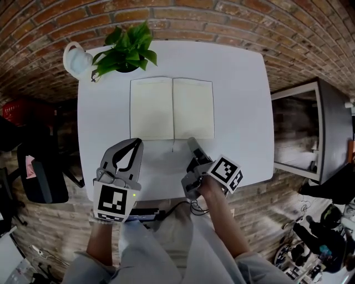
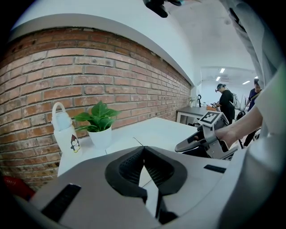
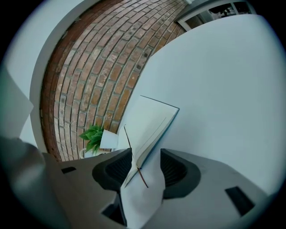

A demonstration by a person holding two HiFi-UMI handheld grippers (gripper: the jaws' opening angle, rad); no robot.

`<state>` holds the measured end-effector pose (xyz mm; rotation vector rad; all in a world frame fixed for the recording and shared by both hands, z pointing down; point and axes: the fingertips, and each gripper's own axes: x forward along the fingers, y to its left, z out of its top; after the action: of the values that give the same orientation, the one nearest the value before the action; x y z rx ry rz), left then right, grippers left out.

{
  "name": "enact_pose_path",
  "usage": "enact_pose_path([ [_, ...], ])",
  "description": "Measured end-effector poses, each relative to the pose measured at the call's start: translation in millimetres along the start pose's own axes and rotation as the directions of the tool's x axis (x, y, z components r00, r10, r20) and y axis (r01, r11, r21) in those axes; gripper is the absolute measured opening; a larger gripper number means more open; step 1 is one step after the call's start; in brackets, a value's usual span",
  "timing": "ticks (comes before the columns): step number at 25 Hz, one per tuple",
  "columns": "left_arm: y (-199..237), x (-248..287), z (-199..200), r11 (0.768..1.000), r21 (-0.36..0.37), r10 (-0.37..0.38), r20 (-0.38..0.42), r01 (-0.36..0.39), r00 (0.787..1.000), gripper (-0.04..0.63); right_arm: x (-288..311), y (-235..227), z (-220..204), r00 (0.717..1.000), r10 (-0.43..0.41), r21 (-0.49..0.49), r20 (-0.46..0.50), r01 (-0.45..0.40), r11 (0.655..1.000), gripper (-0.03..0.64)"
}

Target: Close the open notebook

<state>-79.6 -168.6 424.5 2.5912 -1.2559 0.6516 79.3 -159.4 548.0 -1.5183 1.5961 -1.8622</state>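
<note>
Notebook [image 1: 172, 108] lies open flat mid-table [image 1: 238, 111], twelve o'clock from me. Right gripper [image 1: 193, 147] gapes wide at its near edge, ready, I judge, to catch a cover. Left gripper [image 1: 135, 144], at seven o'clock, is pinched together and empty.

**Cream Pages on White, Brick Behind**

We see a red-brown brick wall [image 1: 222, 16] with pale mortar lines behind a plain white rectangular surface [image 1: 244, 111]. The open paper notebook [image 1: 172, 108] shows unmarked cream pages, a dark teal cover edge and a thin dark brown ribbon [image 3: 142, 177]. The leafy potted plant [image 1: 126, 51] is bright green over a white pot. The white handled bottle [image 1: 76, 60] carries a black-and-white penguin figure with a touch of red. The left hand-held gripper [image 1: 135, 143] and the right hand-held gripper [image 1: 192, 142] are light grey with black ribbed pads. Their marker cubes [image 1: 115, 202] bear black squares on white.
</note>
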Motion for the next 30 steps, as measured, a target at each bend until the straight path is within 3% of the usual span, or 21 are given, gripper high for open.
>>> enact_pose_path([
  [16,6,11,-2,1.000,-0.008,-0.004,-0.003,0.004,1.000,0.018,16,1,9,1.000,0.015,0.013,-0.004,-0.015,1.000,0.186],
  [22,5,11,-2,1.000,-0.011,-0.011,-0.002,0.011,1.000,0.018,15,-6,12,1.000,0.007,-0.016,0.001,-0.007,1.000,0.095],
  [30,0,12,-7,1.000,-0.004,-0.022,-0.016,0.022,1.000,0.018,14,-7,13,1.000,0.017,-0.023,0.014,-0.017,1.000,0.063],
])
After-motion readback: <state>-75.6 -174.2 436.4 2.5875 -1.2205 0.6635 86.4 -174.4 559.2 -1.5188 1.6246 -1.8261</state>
